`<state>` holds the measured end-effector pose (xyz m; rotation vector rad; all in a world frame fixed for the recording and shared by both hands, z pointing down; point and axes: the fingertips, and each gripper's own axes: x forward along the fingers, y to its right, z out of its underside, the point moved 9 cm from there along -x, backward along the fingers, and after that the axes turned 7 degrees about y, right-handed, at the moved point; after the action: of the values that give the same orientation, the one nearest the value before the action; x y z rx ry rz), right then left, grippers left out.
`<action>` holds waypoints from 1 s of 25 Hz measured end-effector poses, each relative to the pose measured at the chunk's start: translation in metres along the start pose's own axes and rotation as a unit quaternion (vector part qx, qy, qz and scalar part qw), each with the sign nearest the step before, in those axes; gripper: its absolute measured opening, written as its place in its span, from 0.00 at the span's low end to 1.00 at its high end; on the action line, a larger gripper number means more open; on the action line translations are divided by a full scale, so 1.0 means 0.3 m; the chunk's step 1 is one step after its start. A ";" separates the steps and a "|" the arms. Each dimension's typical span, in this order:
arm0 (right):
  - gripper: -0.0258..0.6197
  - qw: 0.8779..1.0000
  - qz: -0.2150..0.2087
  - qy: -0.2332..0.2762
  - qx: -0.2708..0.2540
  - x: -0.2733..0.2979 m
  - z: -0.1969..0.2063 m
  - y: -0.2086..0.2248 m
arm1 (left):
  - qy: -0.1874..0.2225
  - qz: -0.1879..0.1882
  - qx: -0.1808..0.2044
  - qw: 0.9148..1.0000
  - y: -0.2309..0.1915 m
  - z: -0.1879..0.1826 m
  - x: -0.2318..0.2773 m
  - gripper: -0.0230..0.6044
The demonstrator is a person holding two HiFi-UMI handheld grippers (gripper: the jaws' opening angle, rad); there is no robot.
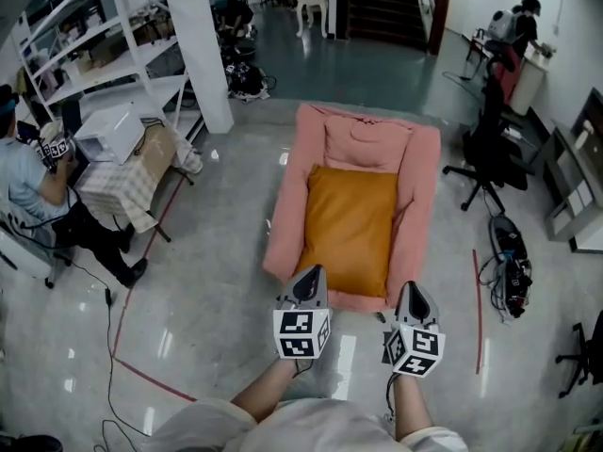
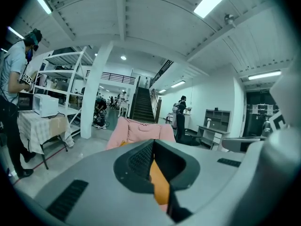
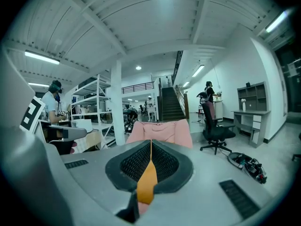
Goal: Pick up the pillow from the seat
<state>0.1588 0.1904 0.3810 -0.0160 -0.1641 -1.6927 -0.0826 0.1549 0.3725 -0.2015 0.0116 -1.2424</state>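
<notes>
Pillow: we see the orange pillow (image 1: 349, 229) lying flat on the pink seat (image 1: 421, 191). It fills the space between the armrests, with its near edge close to the seat's front lip.
Left gripper: our left gripper (image 1: 309, 281) is clenched on nothing, its jaws meeting at the tips. It hangs by the seat's front left corner, apart from the pillow.
Right gripper: the right gripper (image 1: 415, 297) is likewise closed and empty, and hangs before the seat's front right corner (near the armrest's end).
Pillow against grippers: it lies ahead of both, between their two lines. Each gripper view gives us only a sliver of orange below the closed tips.
Surroundings: a black office chair (image 1: 485, 158) stands right of the seat on the glossy floor (image 1: 217, 281), and a surface with a checked cloth (image 1: 118, 186) stands well off to the left.
</notes>
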 end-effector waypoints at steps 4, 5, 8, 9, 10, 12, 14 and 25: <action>0.09 1.000 0.002 -0.002 -0.009 0.174 -0.037 -0.009 | 0.000 0.007 0.003 1.000 -0.074 -0.049 0.168 0.05; 0.09 1.000 0.003 -0.002 -0.011 0.216 -0.043 -0.013 | 0.000 0.009 0.005 1.000 -0.095 -0.059 0.209 0.05; 0.09 0.999 0.007 0.005 -0.034 0.338 -0.064 -0.025 | -0.002 0.011 0.004 1.000 -0.158 -0.082 0.330 0.05; 0.09 0.999 0.008 0.010 -0.043 0.376 -0.071 -0.029 | -0.003 0.012 0.003 1.000 -0.177 -0.088 0.368 0.05; 0.09 0.999 0.010 0.014 -0.048 0.413 -0.077 -0.031 | -0.004 0.012 0.003 1.000 -0.196 -0.092 0.406 0.05; 0.09 0.998 0.016 0.017 -0.055 0.484 -0.085 -0.030 | -0.006 0.013 0.002 1.000 -0.229 -0.097 0.477 0.05; 0.09 0.998 0.023 0.018 -0.056 0.554 -0.089 -0.028 | -0.012 0.015 -0.001 1.000 -0.261 -0.101 0.543 0.05; 0.09 1.000 0.006 -0.011 -0.009 0.765 0.007 0.019 | -0.075 0.041 0.010 0.996 -0.323 0.014 0.785 0.05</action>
<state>0.1347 -0.0363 0.4080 -0.0479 -0.1653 -1.6819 -0.0965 -0.0957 0.4157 -0.2736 -0.1213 -1.1418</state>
